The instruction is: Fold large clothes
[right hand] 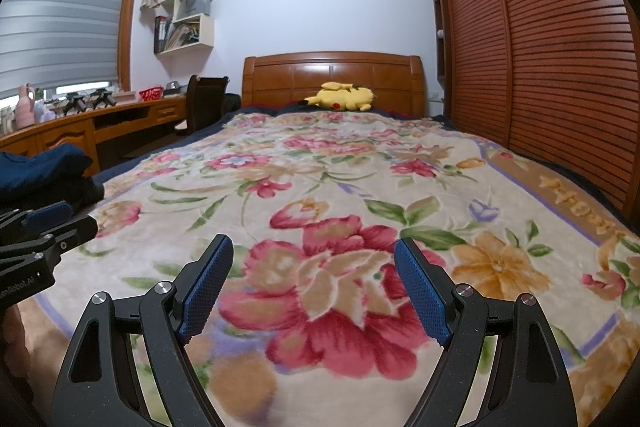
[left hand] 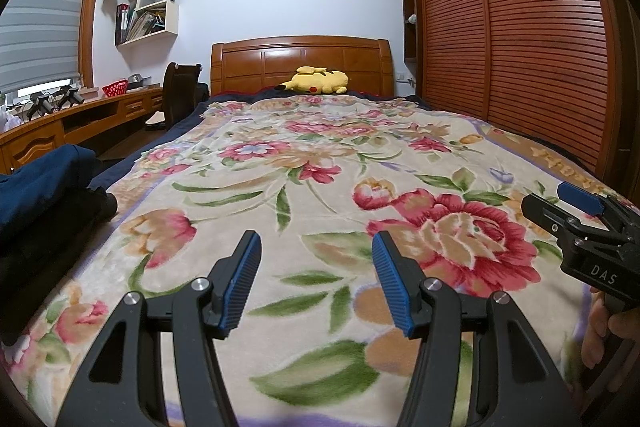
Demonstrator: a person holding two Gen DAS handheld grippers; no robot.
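Note:
A pile of dark clothes point(left hand: 44, 187) lies at the bed's left edge, a navy garment on top of a black one; in the right wrist view the clothes point(right hand: 44, 167) show at far left. A floral blanket point(left hand: 320, 155) covers the bed. My left gripper point(left hand: 316, 247) hovers open over the blanket's near end, nothing between its blue pads, with the clothes off to its left. My right gripper point(right hand: 314, 247) is open wider, also empty, above a big red flower. Each gripper shows at the edge of the other's view, side by side.
A yellow plush toy point(left hand: 316, 81) rests by the wooden headboard point(left hand: 300, 63). Slatted wardrobe doors point(left hand: 500, 47) run along the bed's right side. A desk point(left hand: 80, 119) and a dark chair point(left hand: 180, 87) stand to the left. A hand point(left hand: 616, 327) holds the right gripper.

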